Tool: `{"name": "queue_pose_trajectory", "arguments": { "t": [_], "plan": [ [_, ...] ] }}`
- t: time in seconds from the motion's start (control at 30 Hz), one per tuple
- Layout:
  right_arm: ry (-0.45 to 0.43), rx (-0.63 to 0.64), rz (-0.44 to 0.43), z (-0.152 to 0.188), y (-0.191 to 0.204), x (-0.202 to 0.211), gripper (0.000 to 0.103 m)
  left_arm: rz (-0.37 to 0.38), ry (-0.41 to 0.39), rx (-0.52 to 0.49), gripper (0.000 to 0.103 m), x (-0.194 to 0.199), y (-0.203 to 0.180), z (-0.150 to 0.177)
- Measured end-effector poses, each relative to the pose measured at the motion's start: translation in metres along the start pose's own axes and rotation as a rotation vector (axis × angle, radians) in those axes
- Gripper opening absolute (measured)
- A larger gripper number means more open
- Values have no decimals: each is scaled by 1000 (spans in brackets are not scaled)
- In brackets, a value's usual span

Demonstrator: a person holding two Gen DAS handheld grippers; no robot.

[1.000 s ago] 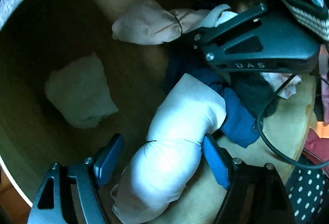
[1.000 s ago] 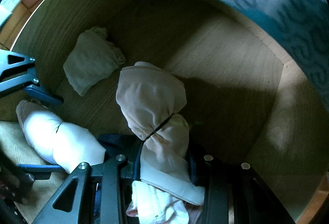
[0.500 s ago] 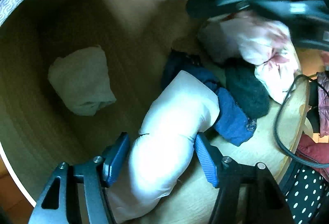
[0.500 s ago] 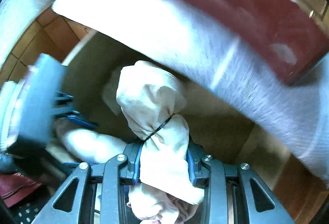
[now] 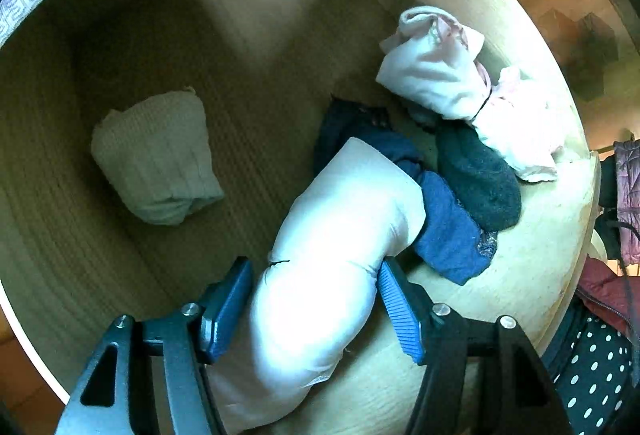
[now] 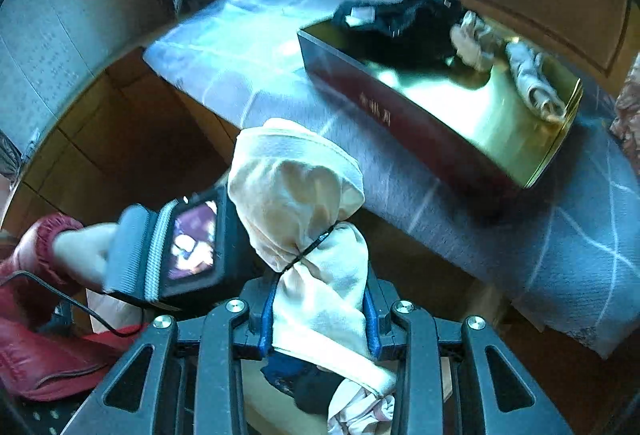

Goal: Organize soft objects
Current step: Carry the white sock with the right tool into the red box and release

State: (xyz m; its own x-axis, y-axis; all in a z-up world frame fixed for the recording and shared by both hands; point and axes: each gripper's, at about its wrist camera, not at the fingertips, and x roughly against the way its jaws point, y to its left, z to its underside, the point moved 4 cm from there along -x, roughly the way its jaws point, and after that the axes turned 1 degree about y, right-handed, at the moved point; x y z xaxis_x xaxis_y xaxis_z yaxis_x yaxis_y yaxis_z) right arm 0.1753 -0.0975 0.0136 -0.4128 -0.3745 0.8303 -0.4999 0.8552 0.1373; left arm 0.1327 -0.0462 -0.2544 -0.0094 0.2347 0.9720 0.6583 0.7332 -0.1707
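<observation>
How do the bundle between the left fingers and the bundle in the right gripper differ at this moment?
The white bundle lies on the wooden surface by dark socks; the cream bundle hangs clear in the air. The left gripper takes the white one at its thick middle; the right gripper pinches the cream one's narrower part. Both are soft, banded rolls.

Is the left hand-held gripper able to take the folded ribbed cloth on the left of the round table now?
Probably not yet: the left hand-held gripper has a white bundle between its blue pads. The ribbed cloth itself lies alone on the table, uncovered.
</observation>
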Motion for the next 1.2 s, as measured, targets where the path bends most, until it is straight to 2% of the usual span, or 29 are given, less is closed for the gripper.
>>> {"name": "queue_pose_trajectory", "arguments": {
  "t": [0.13, 0.27, 0.37, 0.47, 0.53, 0.67, 0.77, 0.97, 1.07, 1.2],
  "plan": [
    [-58, -35, -45, -26, 1, 21, 35, 0, -5, 6, 65, 3, -3, -1],
    [-122, -104, -93, -50, -16, 47, 35, 0, -9, 7, 65, 7, -6, -2],
    [-158, -176, -83, -74, -39, 56, 35, 1, -9, 6, 65, 8, -7, -2],
    [-179, -265, -38, -95, -71, 58, 35, -1, -13, 9, 64, 8, -6, -2],
    [-176, -332, -18, -108, -92, 52, 35, -4, -20, 12, 63, 9, -6, -3],
    [-116, -449, 22, -129, -128, 19, 35, -13, -34, 17, 62, 12, -5, -4],
    [-66, -541, 12, -135, -149, -8, 35, -20, -42, 20, 62, 13, -5, -3],
    [-14, -616, 47, -147, -172, -51, 34, -25, -45, 27, 62, 15, -5, -4],
    [-22, -623, 84, -154, -179, -59, 35, -25, -43, 31, 62, 15, -4, -4],
    [-4, -639, 90, -158, -184, -69, 37, -24, -40, 31, 62, 14, -3, -5]
  ]
}}
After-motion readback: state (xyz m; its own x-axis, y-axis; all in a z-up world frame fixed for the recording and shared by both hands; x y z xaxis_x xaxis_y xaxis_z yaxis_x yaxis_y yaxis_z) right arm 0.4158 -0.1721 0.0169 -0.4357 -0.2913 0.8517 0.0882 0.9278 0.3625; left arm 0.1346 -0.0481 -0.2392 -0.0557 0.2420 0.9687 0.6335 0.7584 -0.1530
